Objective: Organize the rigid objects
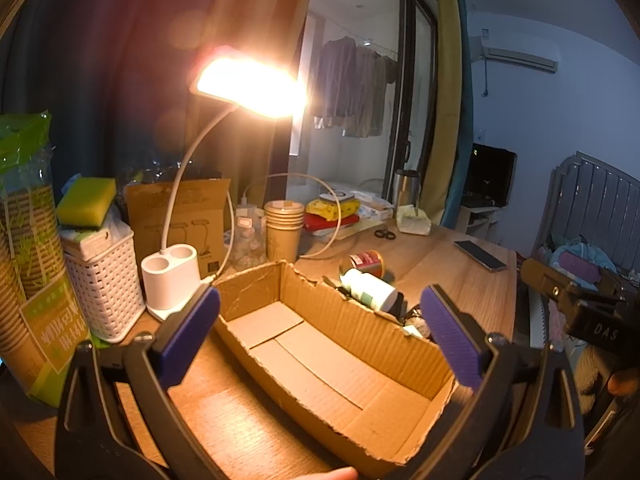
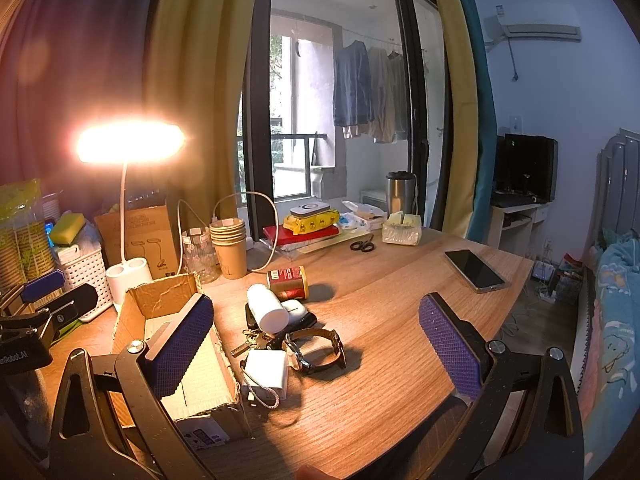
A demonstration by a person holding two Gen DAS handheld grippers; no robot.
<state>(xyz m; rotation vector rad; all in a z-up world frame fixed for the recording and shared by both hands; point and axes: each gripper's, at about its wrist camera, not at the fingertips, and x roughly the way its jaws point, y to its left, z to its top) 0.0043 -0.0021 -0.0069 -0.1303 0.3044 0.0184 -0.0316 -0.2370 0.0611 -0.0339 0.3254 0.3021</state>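
While the desk lamp (image 2: 130, 145) glows over the far left of the wooden table (image 2: 400, 300), a small heap of hard odds and ends lies at the table's middle, just right of an open cardboard box (image 1: 340, 360). In that heap a white bottle (image 2: 267, 306) lies on its side, touching a dark key fob and a bunch of keys (image 2: 256, 340). Just beyond it, a red tin can (image 2: 289, 282) also lies on its side. Nearer, a wristwatch (image 2: 316, 350) with a brown strap stands on its edge, and a white charger block (image 2: 266, 374) with a short cord sits beside the box's right wall. A white earbud case (image 2: 295, 310) is tucked behind the bottle.

The box has ragged, torn edges, and nothing lies on its floor as far as I can see.

The left gripper (image 1: 320, 332) hangs over the box with its purple pads spread wide and nothing between them. The right gripper (image 2: 316, 344) hovers above the heap, likewise spread wide and holding nothing.

Farther out, a stack of paper cups (image 2: 229, 246) stands behind the box, a white basket (image 1: 105, 284) topped with a yellow sponge (image 1: 86, 202) sits at the far left, and scissors (image 2: 362, 245) lie toward the far edge. A phone (image 2: 474, 270) rests flat, well apart on the right.
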